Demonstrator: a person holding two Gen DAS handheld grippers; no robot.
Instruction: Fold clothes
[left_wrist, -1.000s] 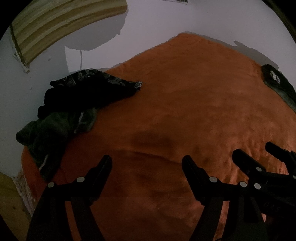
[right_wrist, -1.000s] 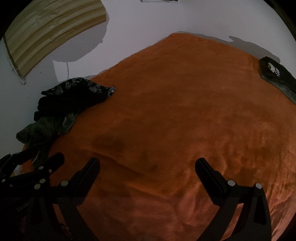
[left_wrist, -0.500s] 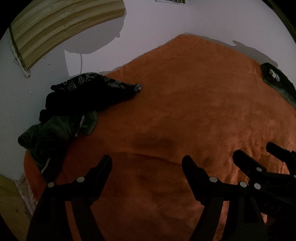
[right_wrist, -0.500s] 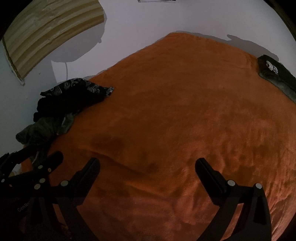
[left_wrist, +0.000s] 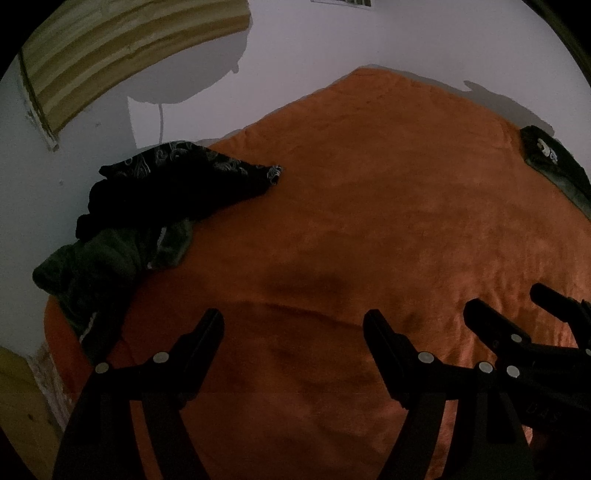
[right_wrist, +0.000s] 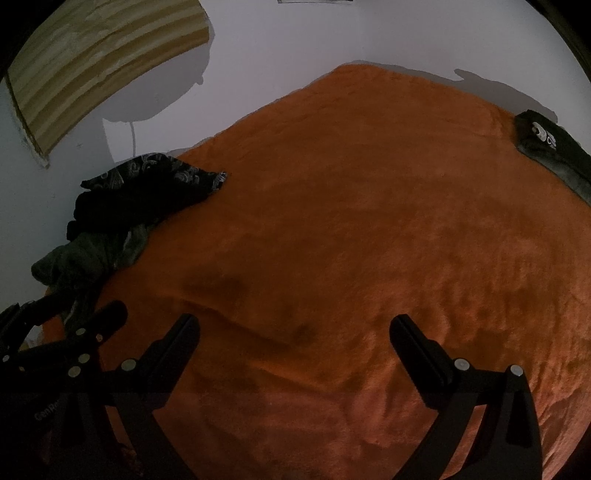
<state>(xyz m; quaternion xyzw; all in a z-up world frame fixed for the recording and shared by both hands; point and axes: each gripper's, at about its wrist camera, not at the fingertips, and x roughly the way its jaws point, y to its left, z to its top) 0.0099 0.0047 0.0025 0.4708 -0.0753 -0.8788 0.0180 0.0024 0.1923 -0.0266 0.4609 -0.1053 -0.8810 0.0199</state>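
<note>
I have both tools hovering over the orange blanket (left_wrist: 369, 206) that covers the bed, and neither one holds anything: the left tool (left_wrist: 293, 326) has its jaws spread wide over bare blanket at the bottom of its own view, and the right tool (right_wrist: 295, 330) is spread just as wide, low in its view, just beside the left one. The clothes I need sit in a heap at the left of both frames, against the white wall (left_wrist: 406, 40): a black patterned garment (left_wrist: 184, 184) on top, one corner reaching out toward the middle of the bed, and a dark green garment (left_wrist: 107, 266) crumpled below it, trailing toward the bed's edge. Another dark piece (right_wrist: 550, 155) lies at the right edge, well apart from the heap. I judge all of this to be soft, light cloth that will sag and bunch as soon as I lift it, not slippery and not fragile. The best hold looks like the free corner of the black garment, pinched at its hem, with the other tool taking a second edge so that I can spread it flat on the open blanket first.
</note>
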